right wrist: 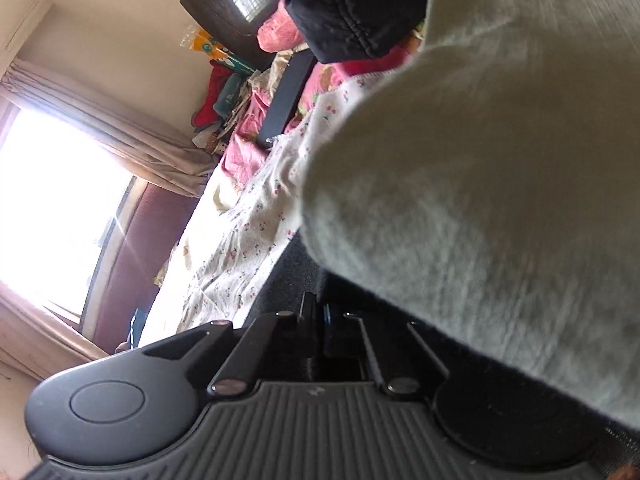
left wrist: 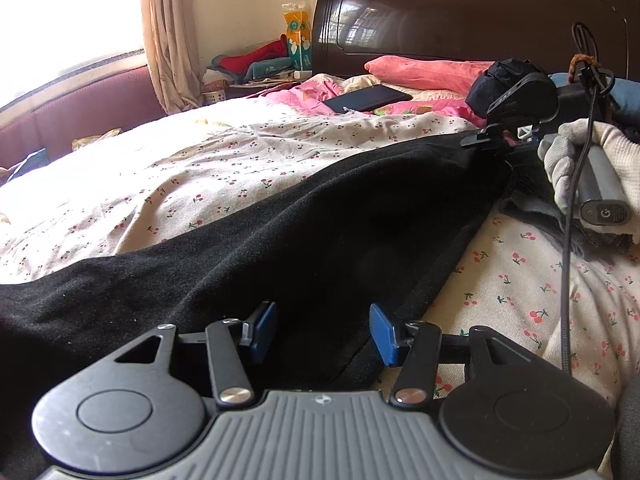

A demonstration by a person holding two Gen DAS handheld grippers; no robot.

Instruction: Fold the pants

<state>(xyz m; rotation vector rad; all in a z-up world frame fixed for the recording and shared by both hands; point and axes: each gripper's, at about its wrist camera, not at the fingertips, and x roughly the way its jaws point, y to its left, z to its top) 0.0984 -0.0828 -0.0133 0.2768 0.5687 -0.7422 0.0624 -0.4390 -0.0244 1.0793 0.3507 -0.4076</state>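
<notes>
Black pants [left wrist: 320, 220] lie stretched across the cherry-print sheet [left wrist: 200, 168], running from the near left to the far right. My left gripper [left wrist: 323, 332] hovers over their near end, blue pads [left wrist: 264, 330] apart, with fabric under and between them but not pinched. At the far end, my right gripper [left wrist: 480, 138] is held by a white-gloved hand [left wrist: 560, 160], and the pants' edge rises into its tip. In the right wrist view, the right gripper [right wrist: 318, 316] has its fingers together against black cloth [right wrist: 288, 272]. Pale knit fabric [right wrist: 480, 200] hides most of that view.
A dark headboard [left wrist: 460, 12] stands at the back with a pink pillow [left wrist: 428, 70] and a flat black device [left wrist: 368, 98] before it. Clutter [left wrist: 256, 66] sits on a side stand by the curtain [left wrist: 168, 32]. A black cable [left wrist: 568, 260] hangs at the right.
</notes>
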